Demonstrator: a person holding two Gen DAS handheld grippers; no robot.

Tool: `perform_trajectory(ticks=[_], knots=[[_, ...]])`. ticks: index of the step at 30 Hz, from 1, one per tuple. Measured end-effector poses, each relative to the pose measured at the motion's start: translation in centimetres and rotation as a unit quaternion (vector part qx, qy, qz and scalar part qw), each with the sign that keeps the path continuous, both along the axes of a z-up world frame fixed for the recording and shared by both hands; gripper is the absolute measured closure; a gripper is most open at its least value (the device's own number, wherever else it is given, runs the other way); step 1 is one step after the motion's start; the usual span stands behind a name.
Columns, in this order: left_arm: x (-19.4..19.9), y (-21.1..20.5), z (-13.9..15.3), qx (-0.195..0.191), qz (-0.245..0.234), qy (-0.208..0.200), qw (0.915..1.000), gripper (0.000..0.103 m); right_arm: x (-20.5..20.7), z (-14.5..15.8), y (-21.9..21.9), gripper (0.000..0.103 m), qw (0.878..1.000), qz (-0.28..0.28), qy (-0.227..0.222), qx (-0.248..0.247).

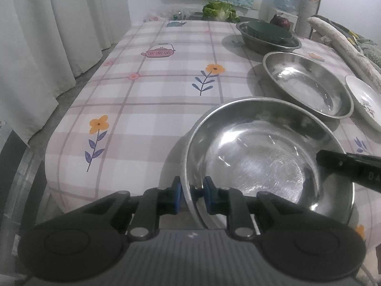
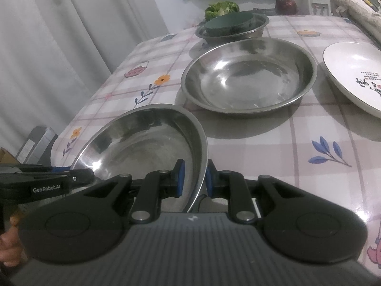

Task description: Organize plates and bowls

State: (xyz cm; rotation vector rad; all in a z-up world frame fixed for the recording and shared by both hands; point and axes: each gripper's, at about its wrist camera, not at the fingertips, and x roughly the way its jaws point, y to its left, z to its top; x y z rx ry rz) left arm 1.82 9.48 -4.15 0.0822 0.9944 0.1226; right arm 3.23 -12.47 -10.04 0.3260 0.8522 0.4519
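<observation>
A wide steel bowl (image 1: 262, 157) (image 2: 142, 143) sits at the near end of the checked tablecloth, gripped on opposite sides of its rim. My left gripper (image 1: 193, 195) is shut on the bowl's left rim, one blue pad on each side of the wall. My right gripper (image 2: 195, 180) is shut on its right rim in the same way, and its black finger (image 1: 345, 166) shows in the left wrist view. Behind it stands a second steel bowl (image 1: 309, 85) (image 2: 247, 78). A white plate (image 1: 366, 100) (image 2: 357, 76) with dark print lies to the right.
At the back a third steel bowl (image 1: 269, 43) (image 2: 238, 33) holds a dark green dish (image 1: 269, 29) (image 2: 228, 22). Lettuce (image 2: 221, 8) and a red onion (image 2: 285, 6) lie beyond. White curtains (image 1: 47, 35) hang left of the table edge (image 1: 71, 109). A hand (image 2: 9, 243) holds the left gripper.
</observation>
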Motion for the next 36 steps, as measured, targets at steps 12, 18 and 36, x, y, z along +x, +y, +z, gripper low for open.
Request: perform_trajectory(ticks=[12, 18, 36], knots=[[-0.2, 0.0, 0.9, -0.001, 0.004, -0.009, 1.0000, 0.083, -0.3, 0.3, -0.3, 0.086, 1.000, 0.001, -0.004, 0.005], [-0.3, 0.3, 1.3, -0.010, 0.005, -0.015, 0.9998, 0.083, -0.4, 0.7, -0.3, 0.086, 1.000, 0.001, -0.007, 0.006], [-0.8, 0.0, 2.8, -0.008, 0.003, -0.038, 0.9992, 0.083, -0.7, 1.9, -0.9, 0.086, 0.999, -0.001, -0.017, 0.027]])
